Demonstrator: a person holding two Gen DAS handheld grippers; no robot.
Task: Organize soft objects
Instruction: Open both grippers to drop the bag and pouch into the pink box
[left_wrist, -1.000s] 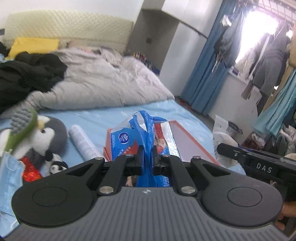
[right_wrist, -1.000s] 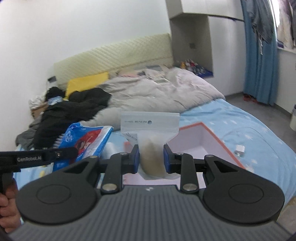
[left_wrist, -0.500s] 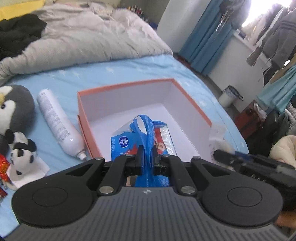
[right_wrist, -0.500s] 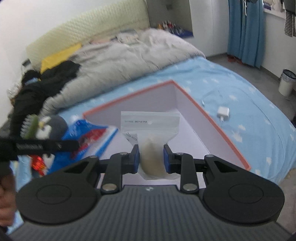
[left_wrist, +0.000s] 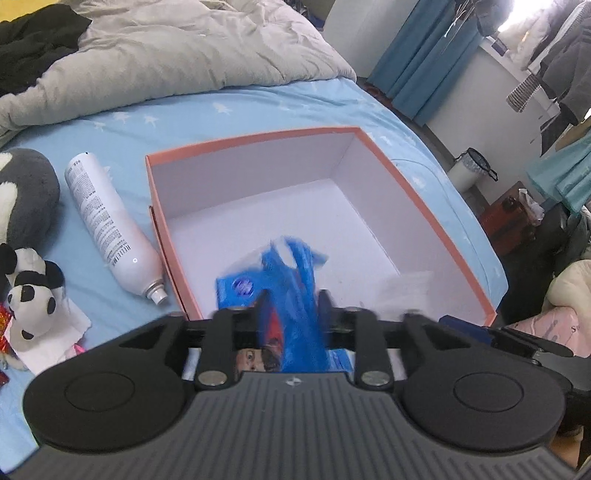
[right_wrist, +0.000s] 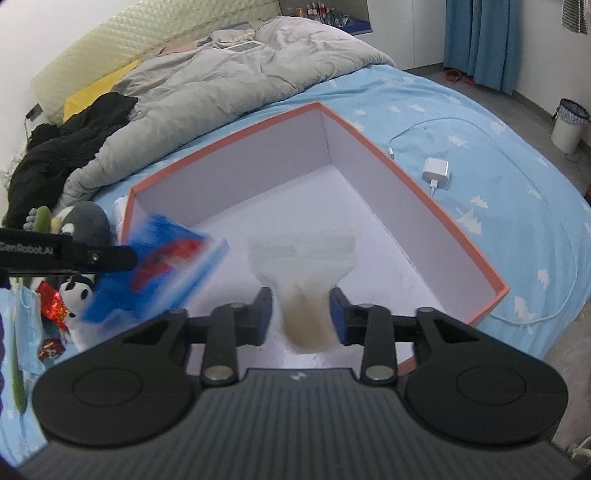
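Observation:
An open orange-rimmed box (left_wrist: 417, 192) with a white inside lies on the blue bed; it also shows in the right wrist view (right_wrist: 417, 192). My left gripper (left_wrist: 290, 310) has its jaws parted, and the blue tissue pack (left_wrist: 291, 295) is blurred between them, over the box's near left part. The pack also shows blurred in the right wrist view (right_wrist: 166, 280). My right gripper (right_wrist: 301, 314) has its jaws parted too, and the clear zip bag of beige stuff (right_wrist: 303, 280) is blurred between them, over the box.
A white spray can (left_wrist: 110, 225), a grey penguin plush (left_wrist: 22, 192) and a small panda plush (left_wrist: 31, 295) lie left of the box. A white charger with cable (right_wrist: 437, 171) lies to its right. A grey duvet (left_wrist: 166, 51) and black clothes (right_wrist: 70, 140) are behind.
Both grippers moved from above the bed to over the box and tilted down. Their jaws have widened, and the tissue pack and the zip bag are now blurred, slipping down.

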